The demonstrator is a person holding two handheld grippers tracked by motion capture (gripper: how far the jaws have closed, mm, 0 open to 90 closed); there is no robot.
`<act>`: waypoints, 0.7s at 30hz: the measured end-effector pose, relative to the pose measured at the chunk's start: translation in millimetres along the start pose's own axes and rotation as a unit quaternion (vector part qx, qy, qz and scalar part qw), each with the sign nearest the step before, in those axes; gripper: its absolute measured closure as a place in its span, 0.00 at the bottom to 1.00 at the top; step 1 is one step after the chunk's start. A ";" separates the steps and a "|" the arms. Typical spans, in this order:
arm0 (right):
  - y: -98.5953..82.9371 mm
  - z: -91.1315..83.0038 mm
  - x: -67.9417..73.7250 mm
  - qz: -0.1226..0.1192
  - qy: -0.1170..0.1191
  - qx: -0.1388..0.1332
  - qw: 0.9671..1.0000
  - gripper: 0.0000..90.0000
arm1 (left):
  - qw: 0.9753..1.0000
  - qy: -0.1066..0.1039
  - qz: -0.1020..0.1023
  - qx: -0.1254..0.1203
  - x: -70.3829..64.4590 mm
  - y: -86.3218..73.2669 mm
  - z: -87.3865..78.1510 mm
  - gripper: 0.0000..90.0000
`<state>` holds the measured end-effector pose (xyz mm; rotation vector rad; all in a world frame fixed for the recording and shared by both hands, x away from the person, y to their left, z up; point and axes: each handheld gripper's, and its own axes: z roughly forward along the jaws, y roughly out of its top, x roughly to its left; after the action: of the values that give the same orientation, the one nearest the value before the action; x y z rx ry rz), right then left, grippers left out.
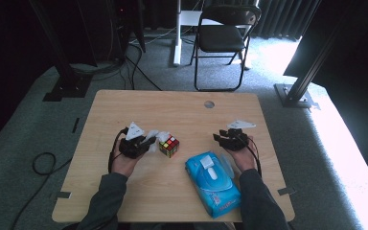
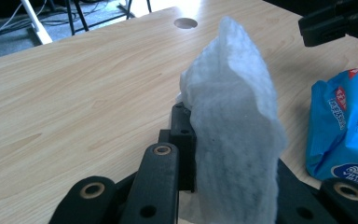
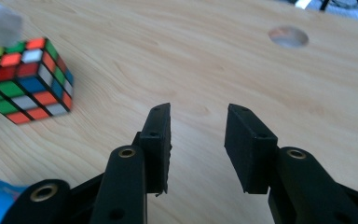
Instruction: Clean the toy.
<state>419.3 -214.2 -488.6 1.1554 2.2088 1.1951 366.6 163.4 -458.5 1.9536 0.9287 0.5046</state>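
My left gripper [image 1: 149, 142], left of centre in the high view, is clamped on a white wet wipe [image 2: 235, 126] touching the puzzle cube [image 1: 169, 146]; my right gripper [image 3: 198, 140] is parted and bare, above the blue wipes pack [image 1: 213, 183] at lower right

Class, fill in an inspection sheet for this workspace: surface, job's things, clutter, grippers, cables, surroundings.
Surface: wooden table with a round hole.
Job's things: white wipe in the left gripper, beside the puzzle cube; blue wipes pack near the front edge.
Clutter: nothing seen.
Grippers: left shut on the wipe; right gripper open, holding nothing.
Cables: black cable on the floor.
Surroundings: folding chair, grey carpet.
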 end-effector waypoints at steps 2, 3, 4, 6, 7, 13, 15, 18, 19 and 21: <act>6.3 1.6 3.0 -0.003 0.007 -0.003 1.000 0.67 | 1.000 0.000 -0.003 0.000 0.5 -0.5 -0.1 0.92; 9.2 2.5 4.0 -0.003 0.011 -0.004 1.000 0.67 | 1.000 0.000 -0.002 0.000 0.6 -0.7 0.0 0.92; 12.1 3.2 4.8 -0.004 0.014 -0.004 1.000 0.67 | 1.000 0.000 -0.002 0.001 0.9 -1.0 0.2 0.92; 17.7 4.4 6.7 -0.007 0.018 -0.004 1.000 0.67 | 1.000 0.000 -0.002 0.002 1.2 -1.5 0.6 0.92; 20.6 4.7 7.9 -0.008 0.021 -0.004 1.000 0.66 | 1.000 0.001 -0.001 0.003 1.4 -1.7 0.7 0.92; 37.7 7.7 17.8 -0.014 0.046 -0.009 0.999 0.64 | 1.000 0.002 -0.003 0.005 1.5 -2.5 1.5 0.92; 42.1 10.4 22.5 -0.017 0.053 -0.010 0.998 0.63 | 1.000 0.003 -0.003 0.005 1.7 -2.6 1.5 0.92; 48.3 14.9 30.9 -0.025 0.061 -0.007 0.998 0.62 | 1.000 0.003 -0.003 0.005 2.2 -2.9 1.4 0.92; 50.3 16.4 33.9 -0.029 0.063 -0.007 0.998 0.62 | 1.000 0.003 -0.003 0.005 2.4 -3.0 1.4 0.92; 54.0 19.9 39.8 -0.036 0.069 -0.003 0.997 0.61 | 1.000 0.003 -0.005 0.004 2.7 -3.2 1.4 0.92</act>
<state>434.7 -155.7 -453.4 1.0092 2.3256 1.2857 367.9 165.8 -462.0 1.9551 0.9454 0.5014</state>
